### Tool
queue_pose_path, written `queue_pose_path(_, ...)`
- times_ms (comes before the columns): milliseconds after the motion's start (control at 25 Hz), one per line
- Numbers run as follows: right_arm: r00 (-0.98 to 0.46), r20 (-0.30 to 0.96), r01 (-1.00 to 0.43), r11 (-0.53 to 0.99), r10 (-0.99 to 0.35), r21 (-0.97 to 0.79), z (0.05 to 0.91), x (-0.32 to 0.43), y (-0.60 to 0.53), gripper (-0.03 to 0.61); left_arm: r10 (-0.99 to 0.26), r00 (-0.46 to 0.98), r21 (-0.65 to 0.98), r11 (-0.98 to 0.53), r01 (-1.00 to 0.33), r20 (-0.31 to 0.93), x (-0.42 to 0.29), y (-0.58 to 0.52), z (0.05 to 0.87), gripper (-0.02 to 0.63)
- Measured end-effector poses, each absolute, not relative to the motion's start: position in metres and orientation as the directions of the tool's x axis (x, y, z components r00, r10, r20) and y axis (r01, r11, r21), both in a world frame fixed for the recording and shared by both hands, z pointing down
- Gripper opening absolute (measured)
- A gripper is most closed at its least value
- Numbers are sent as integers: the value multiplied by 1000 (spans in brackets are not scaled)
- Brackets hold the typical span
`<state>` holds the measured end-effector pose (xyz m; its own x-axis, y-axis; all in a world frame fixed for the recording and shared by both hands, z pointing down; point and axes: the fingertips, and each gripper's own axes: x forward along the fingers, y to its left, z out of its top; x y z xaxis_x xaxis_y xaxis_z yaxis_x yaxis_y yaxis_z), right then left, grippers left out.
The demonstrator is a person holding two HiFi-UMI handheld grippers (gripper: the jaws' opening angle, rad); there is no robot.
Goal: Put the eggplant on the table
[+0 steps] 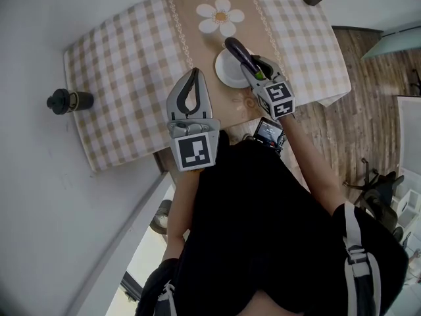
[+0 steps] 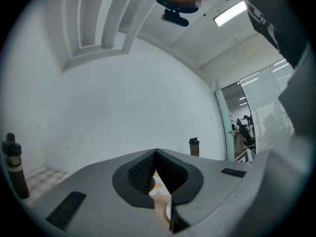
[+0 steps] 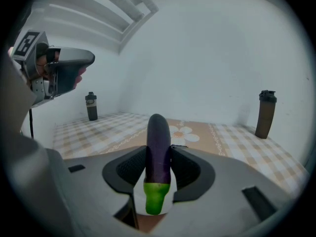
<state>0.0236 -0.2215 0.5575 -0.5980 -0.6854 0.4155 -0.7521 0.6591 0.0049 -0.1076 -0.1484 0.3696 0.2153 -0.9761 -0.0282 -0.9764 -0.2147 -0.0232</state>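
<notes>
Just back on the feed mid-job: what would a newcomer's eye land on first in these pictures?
First, the purple eggplant with its green stem end, clamped between the jaws of the right gripper over the white plate. Next, the big daisy print on the checked tablecloth just beyond the plate. Then the left gripper, shut and empty, by the table's near edge.
</notes>
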Motion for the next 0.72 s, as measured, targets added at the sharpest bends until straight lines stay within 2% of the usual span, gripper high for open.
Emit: queue_pose_path(720,-548,543,-753,658,-636,10,595,23,-212,164,-977,211,-4,-211,-977,-25,-122,-148,367,-9)
